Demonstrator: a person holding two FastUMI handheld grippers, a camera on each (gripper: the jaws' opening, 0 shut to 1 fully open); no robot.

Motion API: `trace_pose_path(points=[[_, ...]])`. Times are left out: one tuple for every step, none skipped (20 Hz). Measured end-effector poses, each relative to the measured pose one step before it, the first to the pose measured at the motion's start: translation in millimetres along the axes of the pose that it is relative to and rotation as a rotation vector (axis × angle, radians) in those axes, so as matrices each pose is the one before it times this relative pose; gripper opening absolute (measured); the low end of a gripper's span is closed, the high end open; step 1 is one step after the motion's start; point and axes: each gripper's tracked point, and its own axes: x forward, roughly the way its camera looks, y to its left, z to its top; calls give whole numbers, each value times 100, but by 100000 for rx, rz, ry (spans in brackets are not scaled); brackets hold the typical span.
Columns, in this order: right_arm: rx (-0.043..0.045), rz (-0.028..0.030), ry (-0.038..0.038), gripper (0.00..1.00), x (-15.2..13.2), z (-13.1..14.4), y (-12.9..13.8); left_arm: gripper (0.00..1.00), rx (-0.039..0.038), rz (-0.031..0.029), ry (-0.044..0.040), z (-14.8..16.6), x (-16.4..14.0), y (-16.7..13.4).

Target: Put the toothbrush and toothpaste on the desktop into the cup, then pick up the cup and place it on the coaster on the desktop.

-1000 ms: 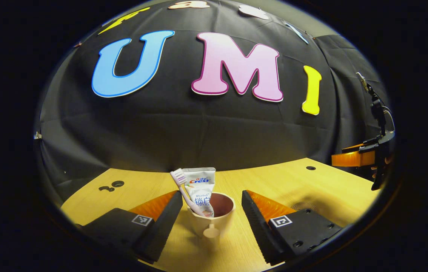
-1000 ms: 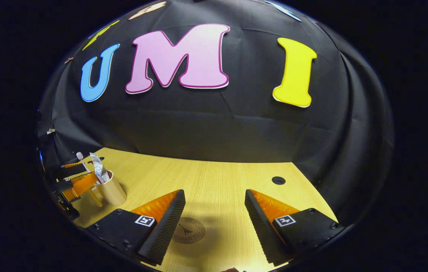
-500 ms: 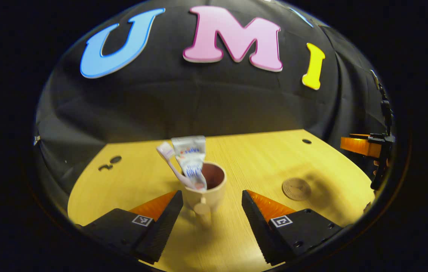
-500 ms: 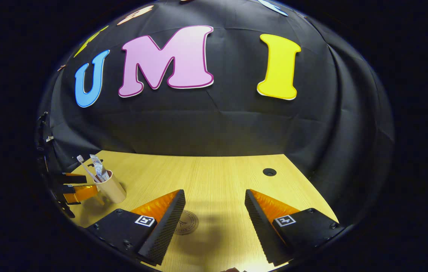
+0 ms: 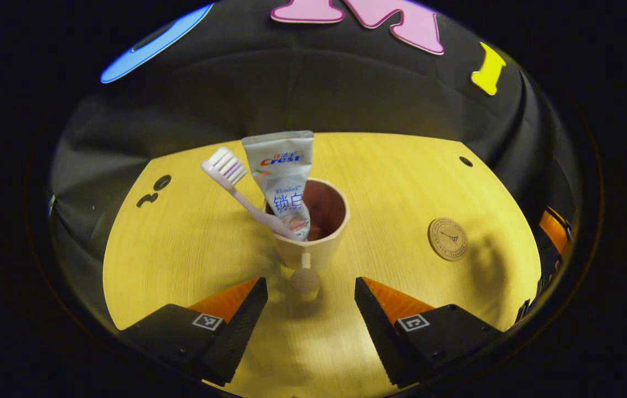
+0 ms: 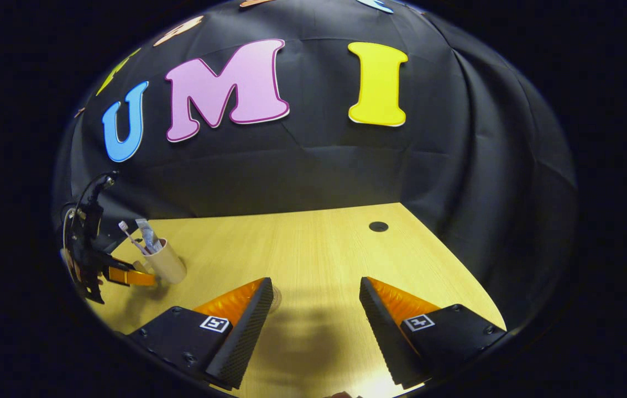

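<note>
With the left gripper (image 5: 309,315) spread wide and empty just near of it, the stiff, light, top-heavy cup (image 5: 308,243), holding toothbrush (image 5: 236,185) and toothpaste (image 5: 286,177), likely wants a low wall grip.

Each hand-held gripper carries two wedge-shaped fingers with ribbed, sawtooth-textured inner faces. Left hand-held gripper (image 5: 309,320): each finger mounts on a flat matte block fitted with a small square fiducial marker and recessed screw heads. Right hand-held gripper (image 6: 316,326): same construction, one marker per block, screws along the outer edges. In the right gripper view, the left unit appears side-on, showing a dark upright frame with thin looping cables above its fingers.
</note>
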Motion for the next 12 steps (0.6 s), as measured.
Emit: trace_pose_path(points=[[803,-806,624,97,-510,-377,-654,99,-726,-351,3675,-310,295,161],[1060,-1015,754,97,-344,-384,-701,99,-573,390,3155,-237,276,383],[1213,-1166,644,97,-278,-383,-662,99,-331,96,2892,-196,229,225],[1243,-1381,490,97,-230,-242,-711,98,-218,454,2150,-65,202,103],[1308,-1453,436,97,-176,-248,-845,99,-171,-470,1608,36,248,35],[1435,-1342,462,97,-163,-193,-766,98,-419,92,2030,-112,-128,-4],[1270,-1084,502,97,-205,-208,-685,98,-10,-261,2054,16,187,-96],[830,-1132,90,97,-194,-92,-630,98,132,333,1936,-81,283,71],[438,-1478,-206,98,-251,50,-773,98,47,203,1753,-30,193,21],[321,-1165,-254,98,-19,-110,-600,98,3,-15,1676,-22,144,-93],[276,-916,-368,98,-104,115,-481,99,-85,103,1285,99,185,-65],[198,-826,-211,98,-110,3,-500,98,-213,-37,1722,256,484,-163]])
